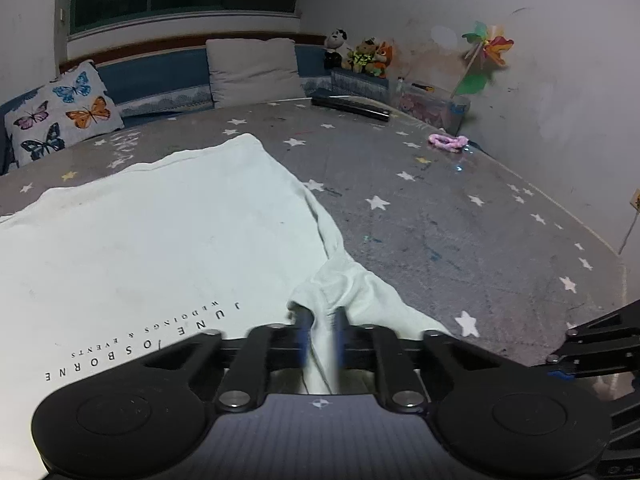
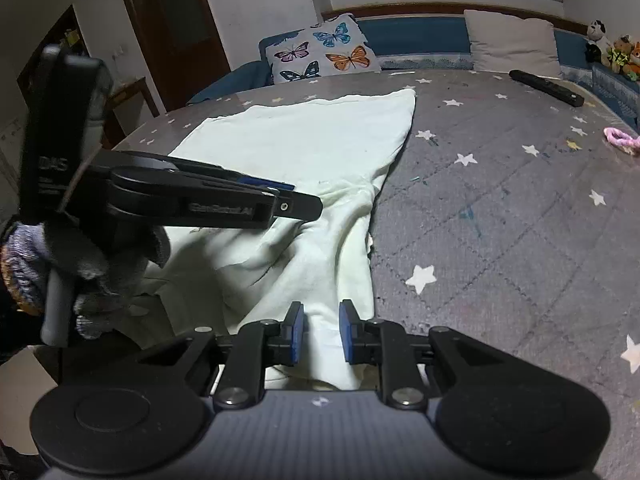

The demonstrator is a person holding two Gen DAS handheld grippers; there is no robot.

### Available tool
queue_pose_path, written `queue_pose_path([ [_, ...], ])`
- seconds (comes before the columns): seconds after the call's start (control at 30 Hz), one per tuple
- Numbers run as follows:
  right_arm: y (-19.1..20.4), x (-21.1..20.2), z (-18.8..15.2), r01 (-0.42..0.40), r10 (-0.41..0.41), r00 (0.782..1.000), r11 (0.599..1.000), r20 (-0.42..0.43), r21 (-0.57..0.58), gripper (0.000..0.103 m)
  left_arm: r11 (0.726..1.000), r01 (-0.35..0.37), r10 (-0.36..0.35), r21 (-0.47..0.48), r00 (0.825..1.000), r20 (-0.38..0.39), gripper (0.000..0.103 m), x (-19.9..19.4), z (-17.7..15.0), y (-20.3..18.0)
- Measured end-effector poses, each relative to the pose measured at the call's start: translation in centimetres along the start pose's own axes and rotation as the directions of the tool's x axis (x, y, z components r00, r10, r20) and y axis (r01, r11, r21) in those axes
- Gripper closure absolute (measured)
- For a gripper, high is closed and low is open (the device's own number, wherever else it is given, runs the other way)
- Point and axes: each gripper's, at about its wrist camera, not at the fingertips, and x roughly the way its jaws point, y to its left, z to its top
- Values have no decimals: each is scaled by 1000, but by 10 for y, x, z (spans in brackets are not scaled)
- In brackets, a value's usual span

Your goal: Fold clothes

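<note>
Starry bed (image 1: 460,216), claws (image 1: 320,326) (image 2: 321,326) pinching shirt (image 1: 160,240)

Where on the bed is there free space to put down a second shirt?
Bare star-print bedspread lies between the white shirt and the pink ring. The far edge is crowded: black bar, butterfly pillow, plush toys.

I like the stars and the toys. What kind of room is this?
Probably a child's bedroom: a star-print bed, a butterfly pillow and stuffed toys by the wall. A white shirt lies on it.
</note>
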Motion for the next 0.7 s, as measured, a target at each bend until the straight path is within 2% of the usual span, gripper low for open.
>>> queue_pose_path([
  [0.2, -2, 0, -1, -11, 11, 1000, 1000, -1, -1, 84, 1000, -8, 8, -4, 1000, 7, 95, -2, -2, 3],
  [0.33, 0, 0, 1, -3, 3, 1000, 1000, -9, -8, 84, 1000, 2, -2, -8, 1000, 5, 90, -5, -3, 6],
  [0.4, 3, -1, 4, 2, -2, 1000, 1000, -9, -17, 83, 1000, 3, -3, -12, 1000, 15, 87, -13, -4, 9],
  [0.47, 6, -4, 9, 7, -7, 1000, 999, 5, -32, 83, 1000, -9, 9, -14, 1000, 26, 70, -24, -7, 14],
  [0.5, 7, -6, 13, 9, -9, 1000, 999, 14, -41, 83, 1000, -15, 15, -15, 999, 31, 67, -30, -8, 16],
  [0.7, 12, -1, 35, 63, -59, 997, 994, 55, -86, 83, 996, -71, 74, -46, 996, 57, 56, -71, -24, 41],
])
